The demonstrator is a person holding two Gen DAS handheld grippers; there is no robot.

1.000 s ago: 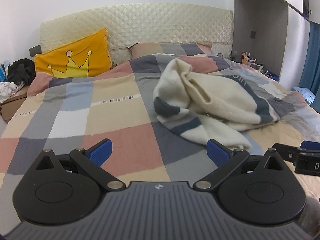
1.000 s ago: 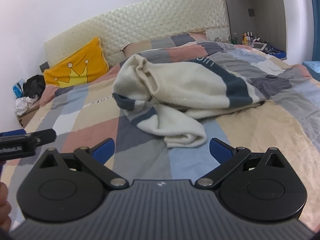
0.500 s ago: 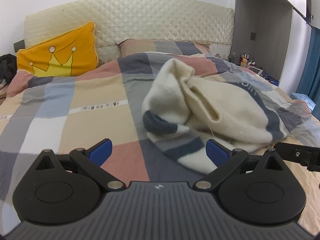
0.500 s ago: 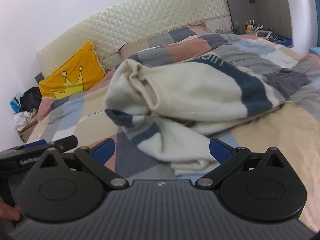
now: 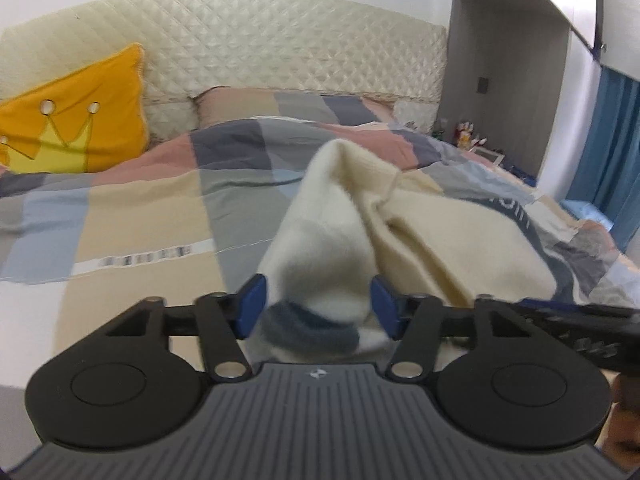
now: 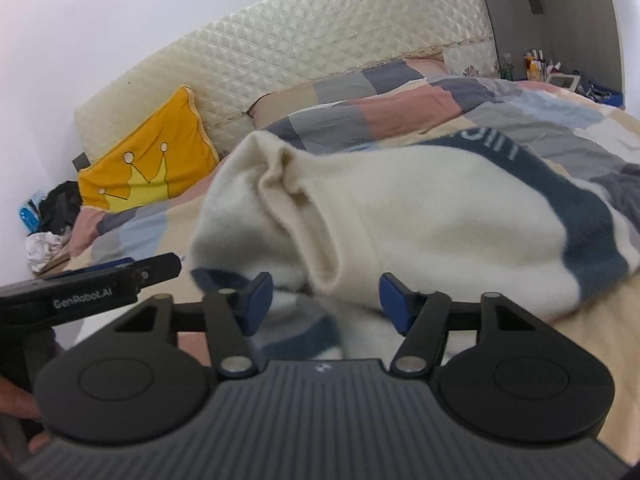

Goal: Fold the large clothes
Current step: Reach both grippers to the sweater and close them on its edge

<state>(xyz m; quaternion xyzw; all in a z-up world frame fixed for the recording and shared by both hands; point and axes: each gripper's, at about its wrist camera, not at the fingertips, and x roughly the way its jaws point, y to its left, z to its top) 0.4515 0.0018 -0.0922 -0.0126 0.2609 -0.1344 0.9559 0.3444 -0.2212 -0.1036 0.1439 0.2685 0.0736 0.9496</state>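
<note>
A crumpled cream sweater with navy stripes (image 5: 448,240) lies on the patchwork bedspread (image 5: 140,216). My left gripper (image 5: 319,306) has a cream sleeve end with a navy cuff (image 5: 316,332) between its blue pads; its jaws are closing and do not visibly squeeze the cloth. My right gripper (image 6: 326,300) is close beside it, its jaws also closing around a bunched fold of the same sweater (image 6: 440,216). The left gripper's body (image 6: 100,284) shows at the left of the right wrist view. The right gripper's body (image 5: 580,320) shows at the right of the left wrist view.
A yellow crown pillow (image 5: 72,120) leans on the quilted headboard (image 5: 280,40). A checked pillow (image 6: 360,80) lies at the head of the bed. A bedside shelf with small bottles (image 6: 536,60) is at the far right. Dark clothes (image 6: 60,204) pile left of the bed.
Both grippers have moved forward to the sweater, which now fills the lower views. Their jaws have narrowed from wide apart to about half, with cloth now between the pads.
</note>
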